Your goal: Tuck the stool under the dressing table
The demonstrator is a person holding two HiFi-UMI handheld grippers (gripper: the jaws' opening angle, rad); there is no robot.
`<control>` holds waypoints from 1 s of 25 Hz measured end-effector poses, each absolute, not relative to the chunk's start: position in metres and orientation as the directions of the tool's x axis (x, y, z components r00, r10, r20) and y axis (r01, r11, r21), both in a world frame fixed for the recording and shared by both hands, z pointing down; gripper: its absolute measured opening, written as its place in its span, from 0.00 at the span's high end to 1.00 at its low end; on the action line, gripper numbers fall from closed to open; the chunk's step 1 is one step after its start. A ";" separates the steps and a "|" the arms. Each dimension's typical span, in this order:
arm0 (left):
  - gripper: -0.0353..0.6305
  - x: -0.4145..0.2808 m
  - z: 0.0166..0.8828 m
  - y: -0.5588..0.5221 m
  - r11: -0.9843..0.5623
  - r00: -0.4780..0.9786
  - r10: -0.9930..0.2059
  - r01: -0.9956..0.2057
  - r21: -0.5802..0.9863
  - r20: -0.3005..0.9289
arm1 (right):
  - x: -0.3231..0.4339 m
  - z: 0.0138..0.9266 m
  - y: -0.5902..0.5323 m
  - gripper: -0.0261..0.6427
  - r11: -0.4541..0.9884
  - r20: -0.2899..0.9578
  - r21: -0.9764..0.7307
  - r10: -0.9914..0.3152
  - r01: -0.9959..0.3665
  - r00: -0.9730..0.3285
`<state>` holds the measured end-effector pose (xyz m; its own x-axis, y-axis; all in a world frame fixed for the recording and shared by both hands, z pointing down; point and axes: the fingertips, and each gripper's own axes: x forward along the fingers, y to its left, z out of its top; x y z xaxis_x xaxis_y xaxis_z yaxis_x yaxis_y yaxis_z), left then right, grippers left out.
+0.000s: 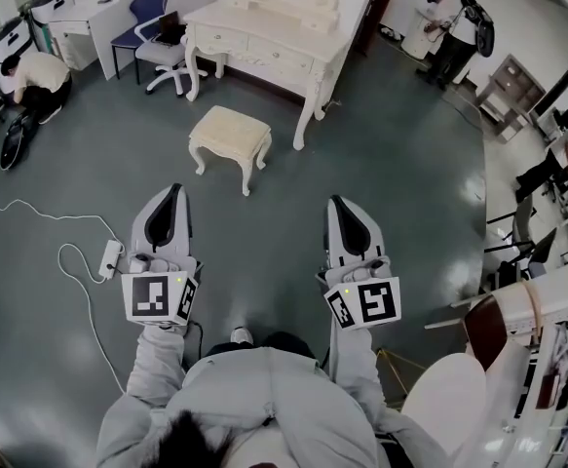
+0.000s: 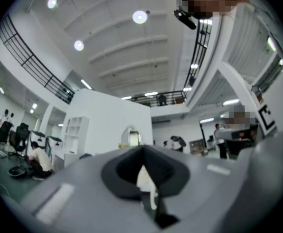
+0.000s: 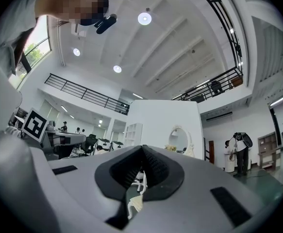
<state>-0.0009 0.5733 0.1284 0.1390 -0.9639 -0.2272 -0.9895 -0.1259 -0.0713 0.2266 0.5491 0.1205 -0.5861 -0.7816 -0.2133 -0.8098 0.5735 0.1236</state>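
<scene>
Claws clenched, nothing held: left gripper (image 1: 171,193), right gripper (image 1: 340,205). Cream stool (image 1: 230,130) on floor, near dressing table (image 1: 264,37) front edge, apart.

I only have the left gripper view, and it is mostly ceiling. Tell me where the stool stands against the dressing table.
Observer: In the head view the stool stands on the floor in front of the dressing table, apart from it and not tucked under.
Operator: Give me both grippers against the stool.
Observer: The left gripper and the right gripper are side by side, short of the stool, touching nothing.
Operator: Report what lies on the floor at my left.
Observer: A white power strip lies just left of the left gripper.
</scene>
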 end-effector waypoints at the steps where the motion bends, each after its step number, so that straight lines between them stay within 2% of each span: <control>1: 0.93 -0.002 0.130 0.571 -0.129 0.143 -0.964 -0.989 -0.074 -0.225 | 0.225 0.123 0.547 0.97 0.574 -0.211 0.118 -0.783 -0.811 -0.585; 12: 0.93 -0.020 0.140 0.548 -0.111 0.117 -0.971 -0.993 -0.040 -0.206 | 0.211 0.133 0.520 0.97 0.587 -0.165 0.110 -0.785 -0.802 -0.597; 25: 0.93 -0.050 0.144 0.467 -0.057 0.065 -0.973 -0.998 -0.040 -0.221 | 0.190 0.142 0.420 0.97 0.615 -0.176 0.087 -0.765 -0.784 -0.620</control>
